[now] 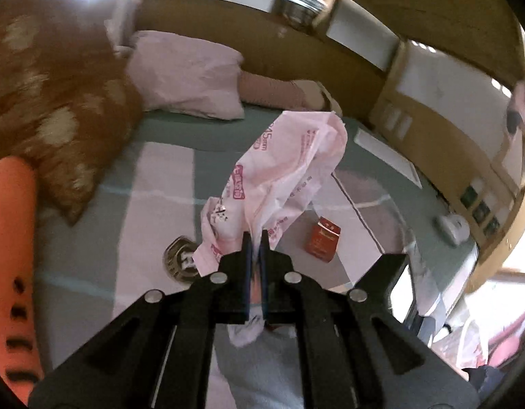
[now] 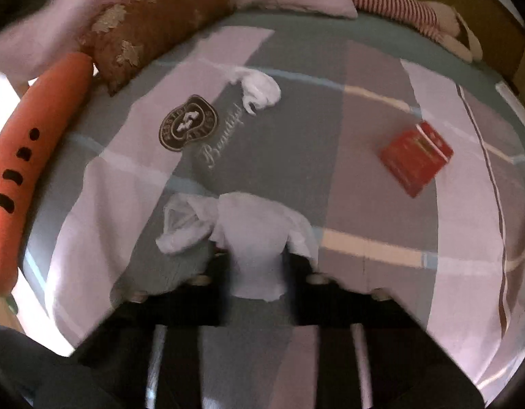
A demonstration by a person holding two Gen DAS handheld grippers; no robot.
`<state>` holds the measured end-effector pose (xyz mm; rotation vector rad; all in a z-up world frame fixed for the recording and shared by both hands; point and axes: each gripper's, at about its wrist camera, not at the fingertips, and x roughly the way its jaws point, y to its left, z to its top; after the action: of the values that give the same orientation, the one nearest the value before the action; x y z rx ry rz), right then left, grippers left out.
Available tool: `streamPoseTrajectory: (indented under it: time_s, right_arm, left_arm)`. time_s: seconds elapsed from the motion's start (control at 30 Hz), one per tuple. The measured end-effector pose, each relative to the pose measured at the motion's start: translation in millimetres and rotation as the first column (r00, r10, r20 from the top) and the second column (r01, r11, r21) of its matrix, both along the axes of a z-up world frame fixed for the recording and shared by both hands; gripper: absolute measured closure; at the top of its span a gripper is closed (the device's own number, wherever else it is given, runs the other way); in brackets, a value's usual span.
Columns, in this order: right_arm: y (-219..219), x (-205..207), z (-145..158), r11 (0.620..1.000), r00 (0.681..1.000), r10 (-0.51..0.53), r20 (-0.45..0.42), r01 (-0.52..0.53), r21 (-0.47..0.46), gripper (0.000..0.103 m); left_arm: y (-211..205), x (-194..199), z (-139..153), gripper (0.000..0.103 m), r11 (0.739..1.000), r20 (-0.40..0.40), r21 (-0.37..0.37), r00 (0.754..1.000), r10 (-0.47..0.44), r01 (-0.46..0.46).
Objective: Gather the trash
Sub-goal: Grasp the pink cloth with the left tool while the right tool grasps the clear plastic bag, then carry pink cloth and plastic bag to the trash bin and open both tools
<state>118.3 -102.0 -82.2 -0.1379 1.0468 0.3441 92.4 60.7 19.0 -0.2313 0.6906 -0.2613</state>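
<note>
- My left gripper [image 1: 255, 238] is clamped on a pink printed plastic bag [image 1: 283, 177], which hangs above the bedspread [image 1: 153, 184].
- My right gripper [image 2: 255, 255] pinches a white tissue [image 2: 252, 235] (picture is blurred).
- Another crumpled tissue [image 2: 260, 91] and a red carton [image 2: 416, 156] lie on the bedspread, well apart.

A carrot plush [image 2: 30, 143] lies along the bed [image 2: 296, 156] edge beside a brown leaf-patterned cushion [image 2: 150, 17], pink pillows [image 1: 191, 75] behind, striped plush toy [image 2: 399, 6] far right.
</note>
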Motion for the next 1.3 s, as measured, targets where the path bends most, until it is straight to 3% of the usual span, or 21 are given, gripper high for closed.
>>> streamPoseTrajectory:
  time_s: [0.13, 0.37, 0.53, 1.3]
  right_arm:
    - [-25, -27, 51, 0.994, 0.988, -0.066, 0.141, 0.053, 0.096, 0.091]
    - [-80, -92, 95, 0.967, 0.942, -0.181, 0.282, 0.119, 0.223, 0.091]
    - [-99, -106, 92, 0.958, 0.937, -0.228, 0.265, 0.168, 0.233, 0.091]
    - [-93, -99, 84, 0.963, 0.939, -0.231, 0.255, 0.183, 0.198, 0.091]
  left_arm:
    - [-6, -32, -6, 0.098, 1.0, -0.026, 0.002, 0.999, 0.027, -0.027]
    - [-57, -61, -25, 0.098, 0.99, -0.046, 0.124, 0.997, -0.06, 0.065]
    - [-76, -67, -36, 0.098, 0.98, -0.052, 0.172, 0.995, -0.087, 0.095]
    - [-66, -60, -40, 0.098, 0.982, -0.076, 0.172, 0.995, -0.07, 0.082]
